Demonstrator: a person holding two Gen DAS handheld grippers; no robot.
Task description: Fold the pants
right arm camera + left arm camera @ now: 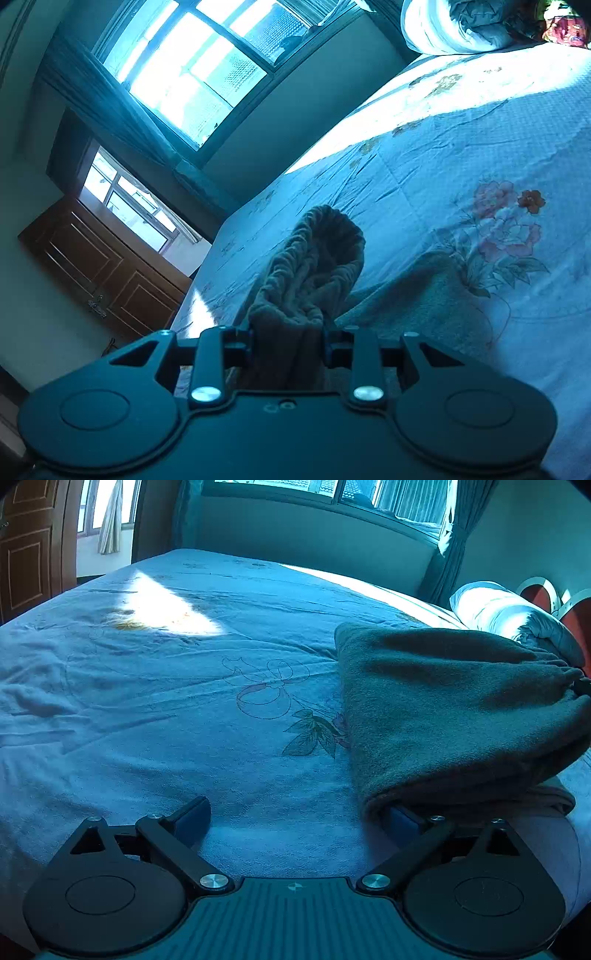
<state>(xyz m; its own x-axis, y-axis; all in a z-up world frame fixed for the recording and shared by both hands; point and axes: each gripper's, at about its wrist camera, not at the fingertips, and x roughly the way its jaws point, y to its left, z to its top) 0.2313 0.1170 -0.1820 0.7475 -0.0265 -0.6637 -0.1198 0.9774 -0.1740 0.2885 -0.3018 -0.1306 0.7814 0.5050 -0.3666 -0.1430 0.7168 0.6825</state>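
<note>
Left gripper (295,814): jaws spread wide over bare bedspread, nothing pressed between them; the right-hand finger (400,818) is tucked under the near folded edge of the pants, the other finger lies on the cloth of the bed, clear of them.
Right gripper (288,339): jaws narrow, clamped on the gathered waistband end of the pants, which bunches up between the pads and stands above them.
Pants (454,716): dark fleece, folded over on themselves, lying on the bed beside the embroidered flower; one end is lifted in the right gripper, the remainder trails on the bedspread.
Bedspread (166,701): pale, wrinkled, bearing a sunlit patch on the side of the flower away from the pants.
Embroidered flower (269,694): outline motif with leaves, its leaf tips touching the pants' edge.
Rolled bedding (517,616): light bundle beyond the pants, at the bed's far corner.
Window (184,74): bright, with curtain, on the wall past the bed.
Wooden door (103,266): brown, panelled, beyond the bed's far side.
</note>
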